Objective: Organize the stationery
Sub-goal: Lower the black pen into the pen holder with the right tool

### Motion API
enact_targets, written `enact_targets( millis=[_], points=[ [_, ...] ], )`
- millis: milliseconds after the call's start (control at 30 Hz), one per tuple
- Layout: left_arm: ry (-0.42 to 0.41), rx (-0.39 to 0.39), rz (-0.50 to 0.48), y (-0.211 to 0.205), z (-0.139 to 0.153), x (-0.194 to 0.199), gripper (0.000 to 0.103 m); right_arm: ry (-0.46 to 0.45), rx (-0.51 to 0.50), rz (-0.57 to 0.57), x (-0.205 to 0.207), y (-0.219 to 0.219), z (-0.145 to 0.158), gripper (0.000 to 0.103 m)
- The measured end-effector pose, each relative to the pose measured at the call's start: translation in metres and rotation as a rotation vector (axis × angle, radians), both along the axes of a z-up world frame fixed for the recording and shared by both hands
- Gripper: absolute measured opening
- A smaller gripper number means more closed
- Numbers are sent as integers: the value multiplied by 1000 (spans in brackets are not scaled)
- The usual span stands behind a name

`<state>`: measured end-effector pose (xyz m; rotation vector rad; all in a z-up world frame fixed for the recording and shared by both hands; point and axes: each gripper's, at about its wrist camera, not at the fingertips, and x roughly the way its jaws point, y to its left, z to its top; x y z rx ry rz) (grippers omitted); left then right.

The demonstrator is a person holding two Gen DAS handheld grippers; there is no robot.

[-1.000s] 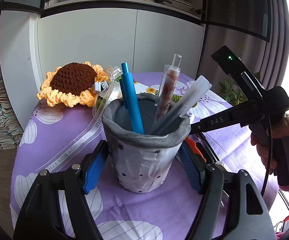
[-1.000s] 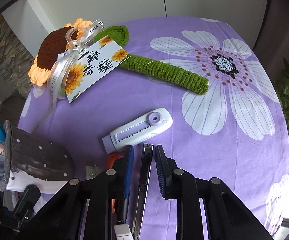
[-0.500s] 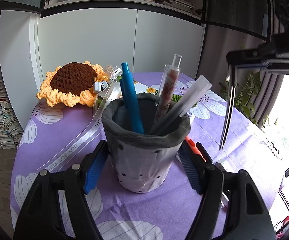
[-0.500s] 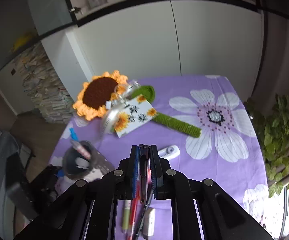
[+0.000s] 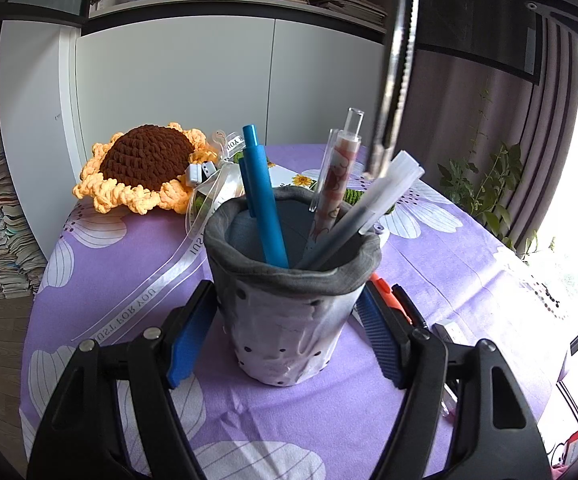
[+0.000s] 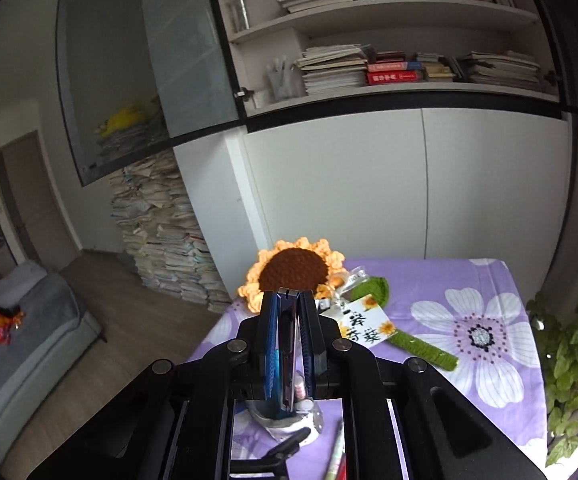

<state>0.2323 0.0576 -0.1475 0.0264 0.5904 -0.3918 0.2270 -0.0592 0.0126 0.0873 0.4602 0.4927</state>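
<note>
A grey fabric-lined pen holder [image 5: 289, 320] stands on the purple flowered tablecloth, and my left gripper [image 5: 287, 292] is shut on its sides. In it lean a blue pen [image 5: 263, 200], a patterned pen [image 5: 335, 184] and a translucent pen [image 5: 369, 212]. My right gripper [image 6: 289, 294] is shut on a thin metal strip [image 6: 287, 340]. In the left wrist view the strip [image 5: 395, 80] hangs from the top edge, its tip just above the holder's far rim. The holder [image 6: 285, 420] shows small under the right gripper.
An orange pen [image 5: 385, 292] and a black pen [image 5: 409, 308] lie right of the holder. A crochet sunflower [image 5: 145, 168] with ribbon [image 5: 137, 304], a card [image 6: 363, 320] and a green stem [image 6: 421, 344] fill the table's far side. A plant [image 5: 477, 188] stands at the right edge.
My right gripper closed on the metal strip lying on the table, lifted it and carried it over the holder. The left gripper and holder stayed still.
</note>
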Motion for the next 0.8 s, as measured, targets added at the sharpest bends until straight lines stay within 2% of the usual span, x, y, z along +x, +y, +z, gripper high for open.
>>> enact_targets(
  millis=[100, 200, 267, 533, 800],
  points=[
    [0, 0, 0, 0, 0, 0, 71, -32, -13, 15, 3, 15, -7, 12],
    [0, 0, 0, 0, 0, 0, 71, -100, -67, 10, 4, 28, -14, 12],
    [1, -1, 0, 0, 0, 0, 71, -110, -90, 14, 7, 34, -18, 12],
    [3, -1, -1, 0, -1, 0, 71, -49, -119, 12, 28, 34, -43, 12],
    [5, -2, -1, 0, -1, -1, 71, 69, -146, 43, 40, 36, -74, 12]
  ],
)
